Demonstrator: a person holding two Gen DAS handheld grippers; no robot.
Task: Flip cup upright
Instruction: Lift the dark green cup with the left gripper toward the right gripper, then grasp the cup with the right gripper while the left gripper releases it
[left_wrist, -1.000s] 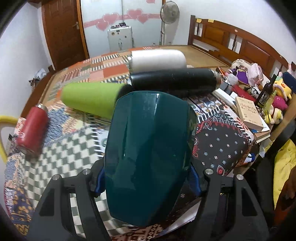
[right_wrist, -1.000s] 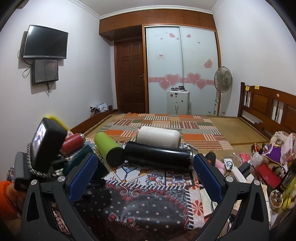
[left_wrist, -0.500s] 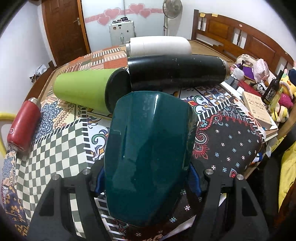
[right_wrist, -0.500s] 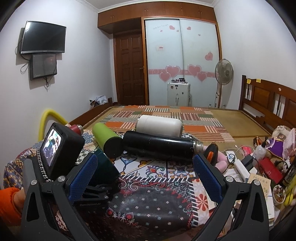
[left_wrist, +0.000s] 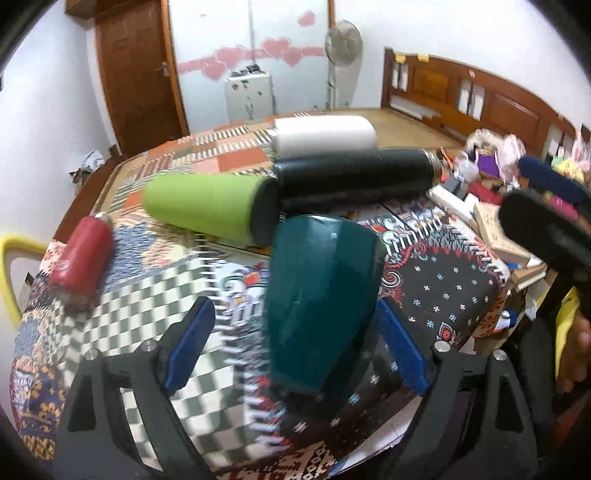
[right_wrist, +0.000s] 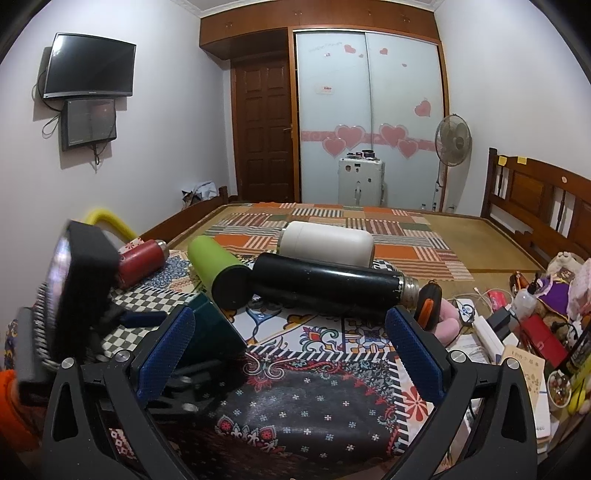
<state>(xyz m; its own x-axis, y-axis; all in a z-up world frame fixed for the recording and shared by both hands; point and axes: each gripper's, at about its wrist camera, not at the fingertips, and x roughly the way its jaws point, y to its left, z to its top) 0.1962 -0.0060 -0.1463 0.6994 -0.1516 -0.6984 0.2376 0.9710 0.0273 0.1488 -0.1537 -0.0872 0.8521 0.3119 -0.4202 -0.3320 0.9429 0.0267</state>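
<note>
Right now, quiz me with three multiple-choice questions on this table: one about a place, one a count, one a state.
1. The green bottle lies: A) between the red bottle and the black flask; B) on the floor; C) on a chair.
2. Containers lying on their sides beyond the teal cup: A) two; B) four; C) six.
3. The left gripper is: A) open; B) shut tight; C) out of view.
Answers: A, it sits between them; B, red, green, black and the white flask; A, its pads stand wide apart.

Home bedroom: wooden bed headboard (right_wrist: 546, 206), wall TV (right_wrist: 88, 66), heart-decorated wardrobe doors (right_wrist: 369, 110).
</note>
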